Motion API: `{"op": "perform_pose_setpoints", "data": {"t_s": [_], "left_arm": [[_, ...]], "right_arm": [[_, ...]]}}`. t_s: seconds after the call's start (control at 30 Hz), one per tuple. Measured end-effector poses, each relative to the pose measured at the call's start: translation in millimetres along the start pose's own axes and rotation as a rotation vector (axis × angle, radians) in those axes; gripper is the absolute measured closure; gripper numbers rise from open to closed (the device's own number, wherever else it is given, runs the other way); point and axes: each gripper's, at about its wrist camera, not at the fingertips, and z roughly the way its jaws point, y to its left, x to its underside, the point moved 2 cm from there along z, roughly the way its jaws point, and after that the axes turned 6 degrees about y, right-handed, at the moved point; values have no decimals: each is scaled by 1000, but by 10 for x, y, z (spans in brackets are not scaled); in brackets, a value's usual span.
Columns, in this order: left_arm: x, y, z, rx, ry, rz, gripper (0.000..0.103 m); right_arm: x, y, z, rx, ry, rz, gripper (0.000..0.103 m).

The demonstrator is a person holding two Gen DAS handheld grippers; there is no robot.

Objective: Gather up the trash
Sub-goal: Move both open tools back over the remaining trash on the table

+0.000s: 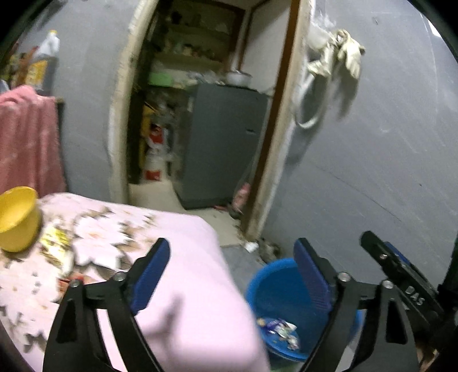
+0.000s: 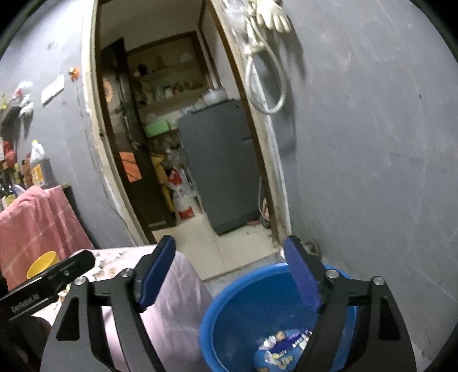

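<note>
A blue bucket (image 1: 274, 289) stands on the floor beside the table, with several crumpled wrappers (image 1: 279, 329) in its bottom; both also show in the right wrist view, the bucket (image 2: 252, 309) and the wrappers (image 2: 283, 346). My left gripper (image 1: 232, 274) is open and empty, above the table's right edge and the bucket. My right gripper (image 2: 229, 271) is open and empty, just above the bucket's rim. A yellow printed wrapper (image 1: 55, 243) lies on the pink floral tablecloth (image 1: 183, 257). My right gripper's body (image 1: 400, 274) shows at the right of the left wrist view.
A yellow bowl (image 1: 17, 217) stands on the table at the left, also in the right wrist view (image 2: 41, 263). A pink towel (image 1: 25, 137) hangs behind. An open doorway (image 2: 177, 143) shows a grey cabinet (image 2: 220, 160). A grey wall (image 2: 372, 143) rises at the right with a hanging glove (image 2: 272, 14).
</note>
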Motion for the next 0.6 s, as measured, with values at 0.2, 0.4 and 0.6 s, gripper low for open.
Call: {"op": "perform_pose_setpoints", "data": {"t_s": [0.2,0.4,0.6], "left_arm": [[-14,360,-434,-107,-146,-44,2],[0,691,-751,-171,-229,-99,2],[96,992,-1064,-259,-275,-93,2]], "right_arm": [[-18,341,-150,-68,-126,-55,0],[18,774,-324,-149,-246,-150,0],[75,1156,-445,-220,-340,-203,0]]}}
